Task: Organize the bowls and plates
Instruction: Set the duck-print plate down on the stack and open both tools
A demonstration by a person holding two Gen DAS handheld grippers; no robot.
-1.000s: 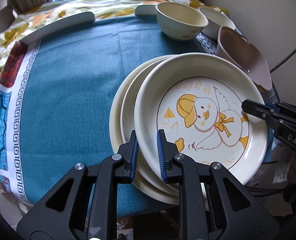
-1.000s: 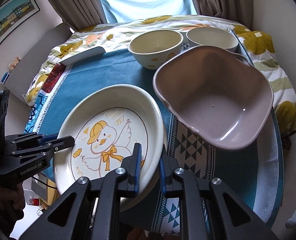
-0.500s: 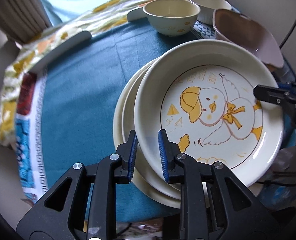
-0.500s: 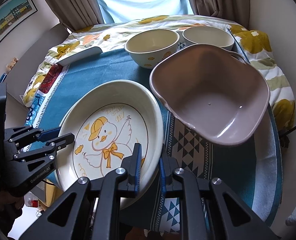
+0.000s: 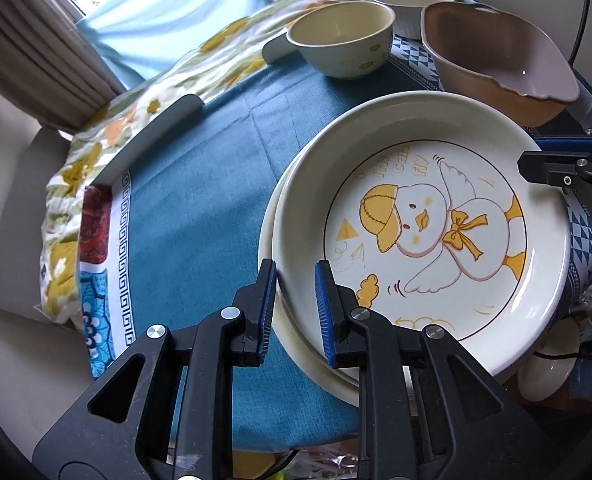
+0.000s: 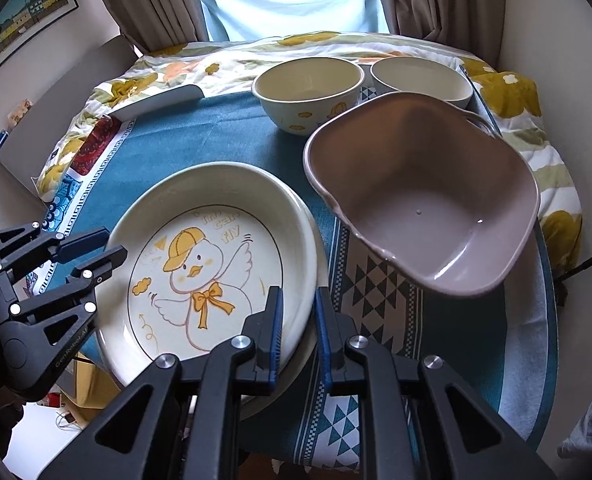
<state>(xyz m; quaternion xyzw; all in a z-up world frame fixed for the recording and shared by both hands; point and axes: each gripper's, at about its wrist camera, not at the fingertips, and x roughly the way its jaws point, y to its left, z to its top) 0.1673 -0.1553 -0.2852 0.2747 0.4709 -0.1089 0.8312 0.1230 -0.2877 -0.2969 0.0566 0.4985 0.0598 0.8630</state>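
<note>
gripping duck plate (image 5: pixel 423 232) rim, both fingers (image 5: pixel 327 304) (image 6: pixel 274 320), brown bowl (image 6: pixel 423 200) empty

Left gripper (image 5: pixel 294 304): black angular frame with triangular cut-outs, two long fingers.
Left pads (image 5: pixel 323 312): bright blue ribbed strips lining the inner faces of the fingers.
Left screws (image 5: pixel 230 313): round silver bolt heads, four across the linkage behind the pads.
Left marking (image 6: pixel 68 350): pale lettering reading "GenRobot.AI" along one arm of the frame.
Right gripper (image 6: pixel 297 334): same black build, same triangular openings in each arm.
Right pads (image 6: pixel 275 336): blue ribbed strips, as on the left gripper.
Right screws (image 6: pixel 240 341): four silver bolt heads behind the pads.
Right side view (image 5: pixel 563 168): black finger with small silver screws, blue strip behind it.
</note>
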